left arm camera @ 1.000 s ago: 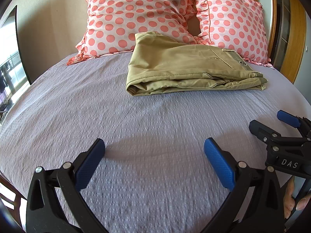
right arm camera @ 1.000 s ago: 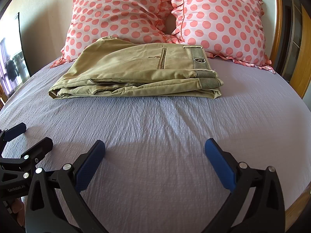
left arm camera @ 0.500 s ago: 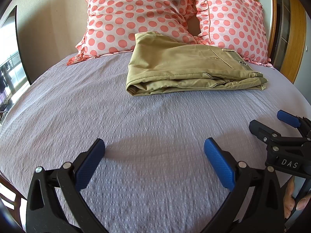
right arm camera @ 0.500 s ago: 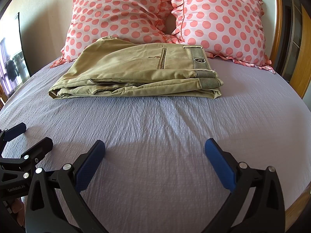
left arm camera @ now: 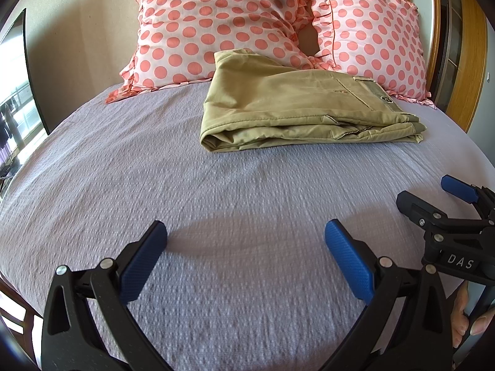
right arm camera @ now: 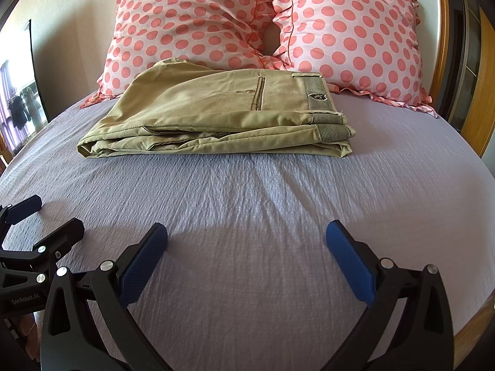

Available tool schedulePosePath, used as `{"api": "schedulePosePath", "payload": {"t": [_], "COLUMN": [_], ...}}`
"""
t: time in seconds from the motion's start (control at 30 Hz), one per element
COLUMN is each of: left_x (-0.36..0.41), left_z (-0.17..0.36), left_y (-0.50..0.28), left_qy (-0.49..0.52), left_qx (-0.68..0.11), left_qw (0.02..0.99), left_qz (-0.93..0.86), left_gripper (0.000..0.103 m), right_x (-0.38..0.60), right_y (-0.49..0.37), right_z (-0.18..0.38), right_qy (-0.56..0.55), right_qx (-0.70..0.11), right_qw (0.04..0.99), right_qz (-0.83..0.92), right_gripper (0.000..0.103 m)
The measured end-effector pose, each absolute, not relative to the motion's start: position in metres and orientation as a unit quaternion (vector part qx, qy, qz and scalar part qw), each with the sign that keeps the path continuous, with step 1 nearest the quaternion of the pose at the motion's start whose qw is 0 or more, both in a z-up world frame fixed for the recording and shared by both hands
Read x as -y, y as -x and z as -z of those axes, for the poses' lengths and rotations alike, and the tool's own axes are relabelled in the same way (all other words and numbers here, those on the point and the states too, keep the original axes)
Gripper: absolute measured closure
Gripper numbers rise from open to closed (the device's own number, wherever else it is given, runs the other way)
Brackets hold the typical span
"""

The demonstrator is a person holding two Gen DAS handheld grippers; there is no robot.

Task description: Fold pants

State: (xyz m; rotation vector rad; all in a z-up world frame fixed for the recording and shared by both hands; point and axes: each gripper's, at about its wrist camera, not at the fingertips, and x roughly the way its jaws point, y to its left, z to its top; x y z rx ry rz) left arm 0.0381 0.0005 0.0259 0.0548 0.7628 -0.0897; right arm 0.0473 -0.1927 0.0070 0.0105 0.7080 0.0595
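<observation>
Your left gripper [left arm camera: 246,247] has its blue pads wide apart and empty, low in the frame over the lilac bedspread [left arm camera: 154,185]. Your right gripper [right arm camera: 246,247] is the same, spread open with nothing between the pads; each one shows at the edge of the other's view, so they sit side by side and well short of the cloth.

The khaki pants [right arm camera: 216,117] lie in the upper middle of both views as a flat, layered rectangle, the waistband with its small badge at the right end and the rolled fold at the left. Their far edge rests against the two pink polka-dot pillows [right arm camera: 191,21].

To my eye the folding looks essentially done: the layers are stacked and the near edges line up fairly well. If you want to finish it cleanly, the remaining work is tidying. The lower layers at the left end bulge a little and the near right corner pokes out past the waistband. Bring each gripper in low along the bedspread, nip only the stray edge, not the whole stack, and draw it flush. Twill this thick should hold a crease, but pulling one layer may drag the ones beneath, so keep the tugs short and let go before lifting away.
</observation>
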Motion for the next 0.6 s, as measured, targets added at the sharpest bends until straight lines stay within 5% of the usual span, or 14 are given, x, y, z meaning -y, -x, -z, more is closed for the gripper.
{"api": "schedulePosePath", "payload": {"t": [0.6], "left_x": [-0.0003], "left_z": [-0.0252], "left_y": [-0.0385], "left_qy": [-0.026], "left_qx": [-0.374], "left_qw": [0.926], "left_qz": [0.044], "left_gripper": [0.002], "right_x": [0.1931], "right_y": [-0.0472], "right_z": [-0.0068], "right_qy": [-0.005], "right_qx": [-0.346], "right_qw": [0.938], "right_qz": [-0.03], "right_gripper": [0.001]}}
